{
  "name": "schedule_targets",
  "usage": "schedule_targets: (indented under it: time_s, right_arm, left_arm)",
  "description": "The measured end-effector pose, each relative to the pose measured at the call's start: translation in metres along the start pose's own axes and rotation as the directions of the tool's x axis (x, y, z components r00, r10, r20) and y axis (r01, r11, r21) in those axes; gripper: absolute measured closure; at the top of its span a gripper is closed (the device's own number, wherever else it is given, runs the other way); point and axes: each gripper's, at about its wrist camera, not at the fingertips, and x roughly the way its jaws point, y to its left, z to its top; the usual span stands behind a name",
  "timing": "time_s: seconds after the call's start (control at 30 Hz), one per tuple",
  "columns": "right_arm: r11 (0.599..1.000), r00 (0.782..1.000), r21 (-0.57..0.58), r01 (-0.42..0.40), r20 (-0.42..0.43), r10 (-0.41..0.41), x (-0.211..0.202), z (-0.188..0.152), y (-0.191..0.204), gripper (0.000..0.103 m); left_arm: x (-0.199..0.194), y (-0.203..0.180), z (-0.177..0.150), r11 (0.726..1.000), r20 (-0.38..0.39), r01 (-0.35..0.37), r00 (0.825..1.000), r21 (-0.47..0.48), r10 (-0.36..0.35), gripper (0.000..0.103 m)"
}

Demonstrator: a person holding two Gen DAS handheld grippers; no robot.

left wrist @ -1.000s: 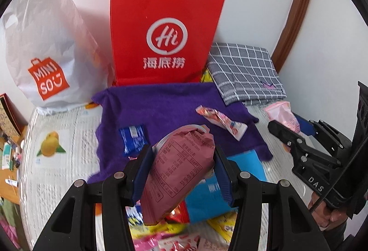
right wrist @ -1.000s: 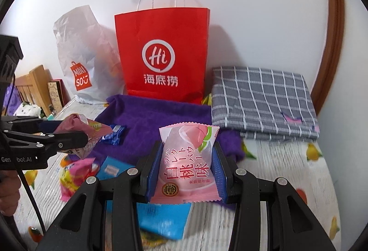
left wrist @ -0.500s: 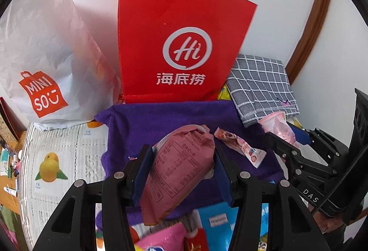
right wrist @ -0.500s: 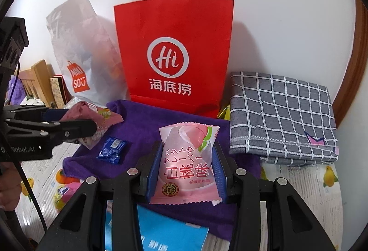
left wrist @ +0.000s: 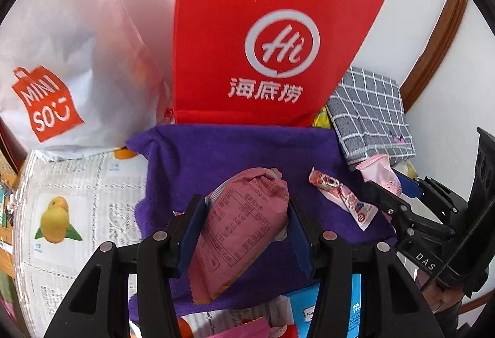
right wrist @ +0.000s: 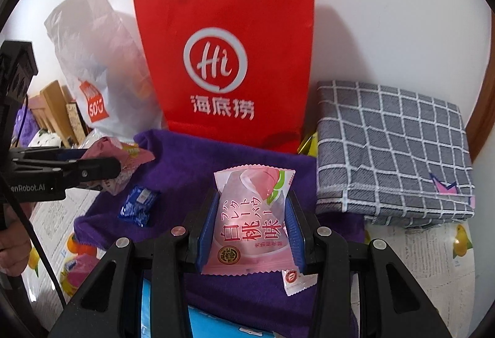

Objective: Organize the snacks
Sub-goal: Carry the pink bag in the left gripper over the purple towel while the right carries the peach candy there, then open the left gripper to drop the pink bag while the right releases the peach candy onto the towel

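This looks like someone's home, a lived-in room rather than a shop or lab. A table (left wrist: 86,183) covered in a fruit-printed, newspaper-patterned cloth sits pushed against a plain white wall (right wrist: 386,13) with a brown wooden door frame (left wrist: 439,37) at the side. Carrier bags from outings stand at the back: a red paper bag (right wrist: 229,53) and a white plastic shopping bag (left wrist: 62,59). A folded grey checked cloth (right wrist: 393,133) and a purple towel (left wrist: 235,152) lie about
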Motion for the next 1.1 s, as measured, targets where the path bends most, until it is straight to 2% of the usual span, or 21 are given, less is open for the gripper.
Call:
schedule_targets:
  time_s: [0.17,0.4,0.53,1.1]
  right_arm:
    - [0.999,0.999,-0.033,-0.018,-0.049,0.016,0.013,-0.008,0.003,0.061]
    - [0.999,0.993,-0.033,-0.031,-0.116,0.027,0.032,-0.015,0.004,0.061]
    - [0.999,0.99,-0.036,-0.025,-0.142,0.02,0.04,-0.019,0.005,0.061]
    - [0.999,0.978,-0.029,-0.03,-0.206,0.024,0.052,-0.024,0.006,0.059]
  left_arm:
    - [0.016,-0.006,-0.006,1.0,-0.048,-0.02,0.999,0.014,0.021,0.053]
    - [0.036,0.002,-0.01,0.998,-0.125,-0.058,0.991,-0.017,0.056,0.053]
    - [0.044,0.002,-0.012,0.998,-0.156,-0.052,0.987,-0.023,0.048,0.053]
    - [0.047,-0.009,-0.014,0.999,-0.172,-0.033,0.984,0.017,0.036,0.052]
